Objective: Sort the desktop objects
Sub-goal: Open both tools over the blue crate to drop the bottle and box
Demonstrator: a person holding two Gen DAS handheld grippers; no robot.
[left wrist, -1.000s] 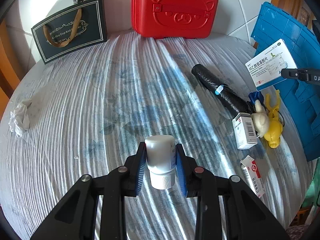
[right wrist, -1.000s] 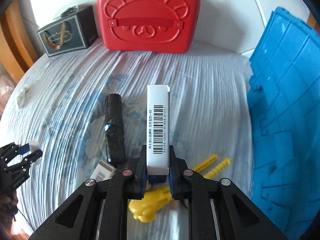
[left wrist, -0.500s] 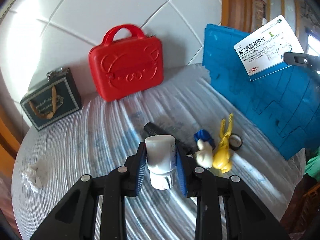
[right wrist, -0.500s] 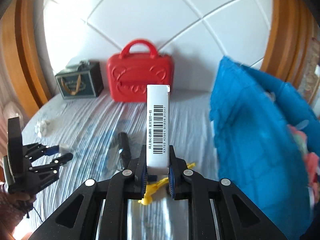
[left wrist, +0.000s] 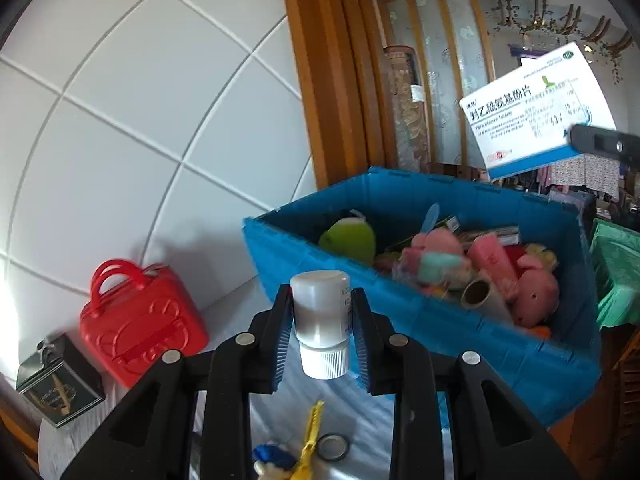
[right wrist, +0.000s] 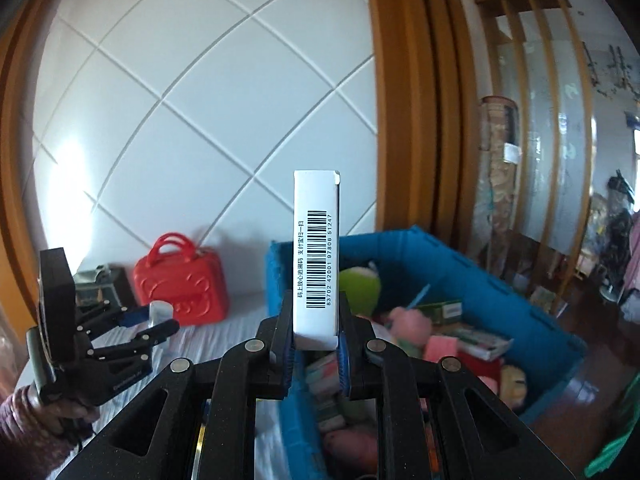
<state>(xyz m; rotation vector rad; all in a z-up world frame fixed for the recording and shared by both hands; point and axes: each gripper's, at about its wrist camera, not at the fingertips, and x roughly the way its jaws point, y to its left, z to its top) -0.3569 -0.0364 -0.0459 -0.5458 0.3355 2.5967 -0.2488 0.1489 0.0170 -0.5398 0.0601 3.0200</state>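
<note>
My left gripper (left wrist: 320, 326) is shut on a white pill bottle (left wrist: 321, 318), cap toward the camera, held in the air before the blue crate (left wrist: 460, 332). My right gripper (right wrist: 316, 330) is shut on a white medicine box (right wrist: 316, 252) with a barcode, held upright above the crate's near wall (right wrist: 300, 432). In the left wrist view the medicine box (left wrist: 536, 112) shows high at the right. In the right wrist view the left gripper (right wrist: 158, 322) with the bottle shows low at the left.
The blue crate holds plush toys, boxes and a tube. A red bear case (left wrist: 140, 320) and a dark gift box (left wrist: 58, 384) stand by the tiled wall. A yellow toy (left wrist: 308, 444) and a tape ring (left wrist: 332, 446) lie on the striped cloth.
Both grippers have risen and tilted up from the table toward the blue crate, still holding the bottle and the box. The crate's inside has come into view.
</note>
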